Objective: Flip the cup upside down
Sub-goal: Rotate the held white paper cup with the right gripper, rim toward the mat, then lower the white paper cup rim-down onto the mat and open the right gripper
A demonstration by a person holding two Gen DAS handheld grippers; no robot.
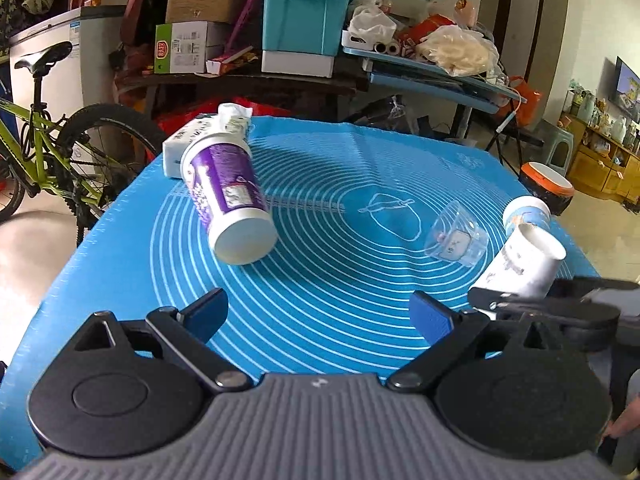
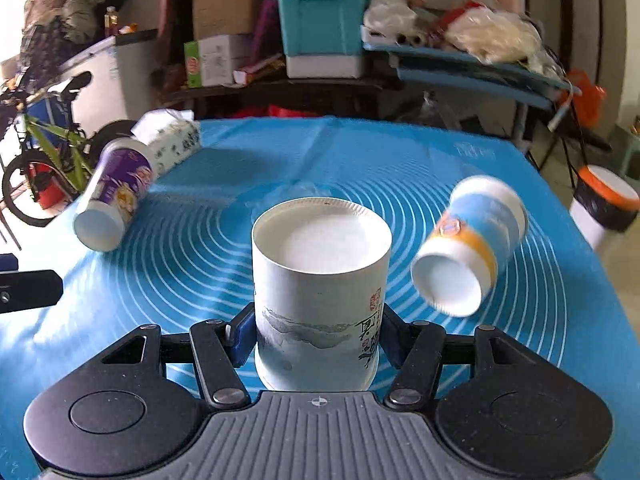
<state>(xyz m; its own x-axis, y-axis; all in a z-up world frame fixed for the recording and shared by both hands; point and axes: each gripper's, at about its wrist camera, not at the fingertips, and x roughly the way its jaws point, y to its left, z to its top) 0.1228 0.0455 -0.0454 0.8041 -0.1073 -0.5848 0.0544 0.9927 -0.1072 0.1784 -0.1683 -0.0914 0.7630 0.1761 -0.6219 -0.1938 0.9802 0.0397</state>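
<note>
In the left wrist view, the left gripper (image 1: 318, 312) hung over the near part of the blue mat (image 1: 320, 280) on the tabletop, its fingers (image 1: 208, 312) spread wide apart with nothing between them. The white paper cup (image 1: 520, 262) showed at the right edge of this view, well off to the right of those fingers, tilted, with dark parts of the other tool crossing its lower end. A purple cup (image 1: 230, 196) lay tipped against a tissue pack (image 1: 188, 140) at the far left, a clear plastic cup (image 1: 456, 236) lay on its side near the middle, and a blue and white cup (image 1: 526, 214) sat just behind the white one.

In the right wrist view, the right gripper (image 2: 316, 340) had its fingers (image 2: 242, 338) clamped on the white paper cup (image 2: 320, 288), one blue pad on each side of the lower wall. The cup's long axis ran forward and upward from the fingers, crosswise to the line between the pads, with one round end facing the camera; whether that end was the closed base or the mouth could not be settled from this angle. The blue and white cup (image 2: 472, 244) appeared tilted just to the right and the purple cup (image 2: 114, 200) well apart to the left, both blurred.

The right hand alone held the task's cup, so the flip would likely turn on rolling that wrist about the pad-to-pad line.
</note>
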